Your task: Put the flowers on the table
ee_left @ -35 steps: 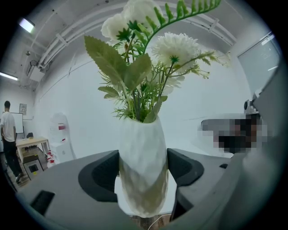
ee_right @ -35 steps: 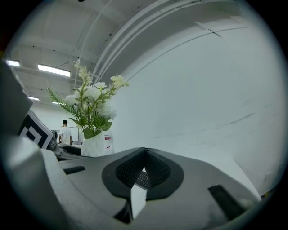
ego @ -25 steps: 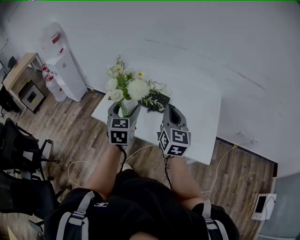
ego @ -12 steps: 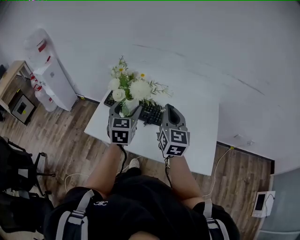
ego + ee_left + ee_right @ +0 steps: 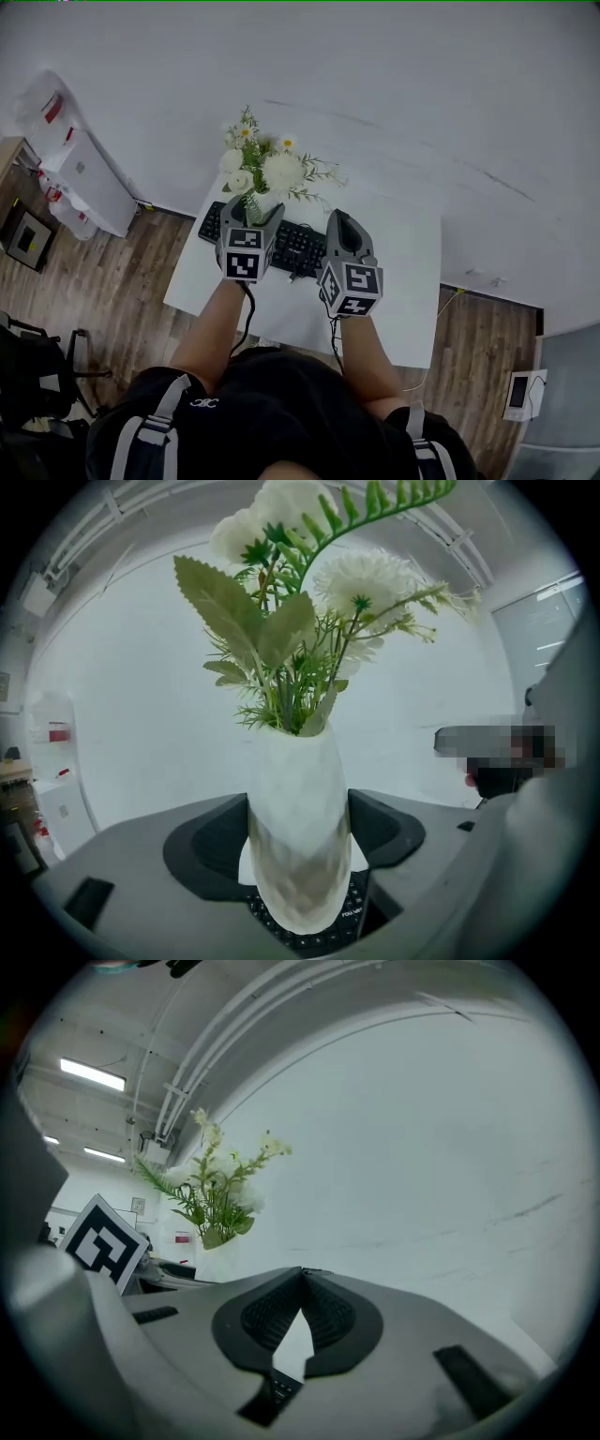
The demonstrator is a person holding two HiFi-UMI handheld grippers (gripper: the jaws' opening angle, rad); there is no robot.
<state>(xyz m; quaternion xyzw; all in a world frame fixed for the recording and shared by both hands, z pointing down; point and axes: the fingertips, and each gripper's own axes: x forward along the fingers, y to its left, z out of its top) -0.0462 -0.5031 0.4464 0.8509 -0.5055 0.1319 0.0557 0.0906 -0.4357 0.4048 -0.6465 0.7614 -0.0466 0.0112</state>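
Observation:
White flowers with green leaves (image 5: 267, 169) stand in a white faceted vase (image 5: 254, 208). My left gripper (image 5: 251, 210) is shut on the vase and holds it upright above the black keyboard (image 5: 302, 249) on the white table (image 5: 403, 281). In the left gripper view the vase (image 5: 298, 846) fills the gap between both pads, with the flowers (image 5: 309, 602) above and keyboard keys (image 5: 323, 932) below. My right gripper (image 5: 339, 221) hovers beside it to the right, shut with nothing in it; its tips (image 5: 302, 1275) meet. The flowers (image 5: 214, 1190) show at the left of the right gripper view.
A white cabinet-like unit (image 5: 80, 183) stands against the wall at the left. Wooden floor (image 5: 122, 291) surrounds the table. Dark chairs (image 5: 33, 384) are at the lower left. A small white device (image 5: 521, 391) lies on the floor at the lower right.
Both grippers and the vase have come forward from the table's near left edge to over the keyboard. The table now sits closer under the grippers.

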